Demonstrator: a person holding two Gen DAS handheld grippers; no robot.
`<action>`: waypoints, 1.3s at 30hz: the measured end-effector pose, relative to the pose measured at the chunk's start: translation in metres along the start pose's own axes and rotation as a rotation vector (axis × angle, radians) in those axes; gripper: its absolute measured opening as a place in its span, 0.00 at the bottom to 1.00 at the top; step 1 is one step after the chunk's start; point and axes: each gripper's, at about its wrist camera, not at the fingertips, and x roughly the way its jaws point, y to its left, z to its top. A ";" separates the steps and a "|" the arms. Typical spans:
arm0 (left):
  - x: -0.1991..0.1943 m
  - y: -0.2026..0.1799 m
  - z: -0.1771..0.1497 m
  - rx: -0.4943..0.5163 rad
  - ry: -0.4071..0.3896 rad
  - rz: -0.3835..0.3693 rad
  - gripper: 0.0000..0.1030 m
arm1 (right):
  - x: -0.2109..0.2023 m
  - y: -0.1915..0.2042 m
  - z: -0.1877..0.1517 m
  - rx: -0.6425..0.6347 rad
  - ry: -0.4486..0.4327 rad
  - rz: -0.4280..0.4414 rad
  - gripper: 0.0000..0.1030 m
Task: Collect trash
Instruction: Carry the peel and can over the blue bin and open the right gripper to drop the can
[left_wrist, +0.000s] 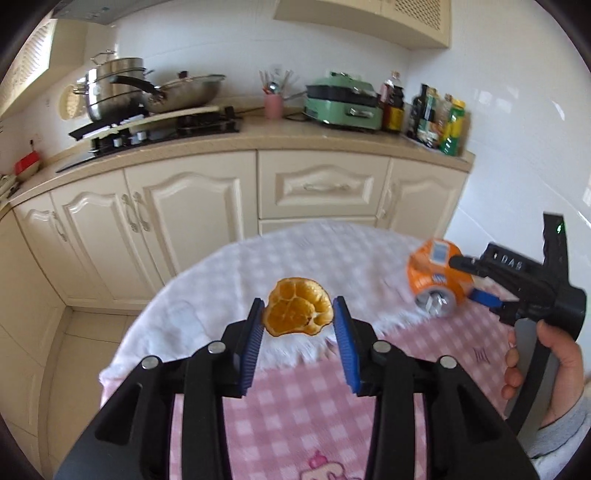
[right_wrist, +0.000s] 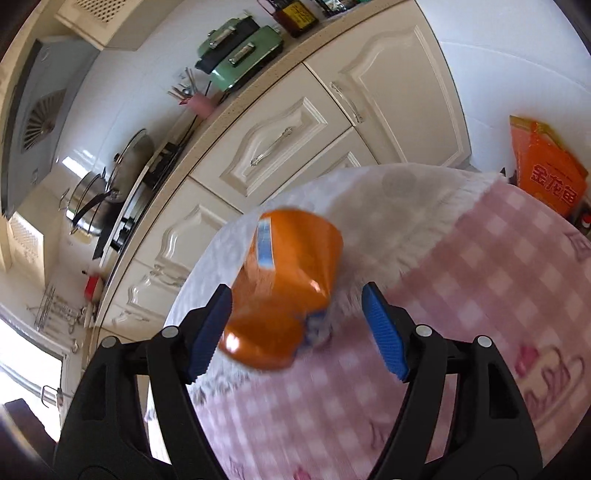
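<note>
Two black plastic grippers are showing ribbed blue pads and round silver screws: the left gripper (left_wrist: 298, 314) at lower centre, the right gripper (right_wrist: 297, 314) likewise. At lower right, a hand (left_wrist: 546, 362) is wearing a grey sleeve (left_wrist: 569, 432).

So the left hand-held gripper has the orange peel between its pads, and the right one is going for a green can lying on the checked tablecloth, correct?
Not quite: the can is orange, not green, as the right wrist view shows. The rest holds: the left hand-held gripper has the orange peel between its pads, and the right hand-held gripper is open around the can, which lies on the checked tablecloth.
</note>
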 end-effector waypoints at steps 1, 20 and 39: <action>0.001 0.003 0.003 -0.009 0.000 0.007 0.36 | 0.003 0.000 0.001 0.003 0.004 0.004 0.68; -0.055 0.068 -0.020 -0.151 -0.003 -0.047 0.36 | -0.063 0.114 -0.098 -0.502 -0.059 0.094 0.13; -0.227 0.253 -0.162 -0.337 -0.057 0.170 0.36 | -0.090 0.311 -0.370 -0.883 0.172 0.405 0.13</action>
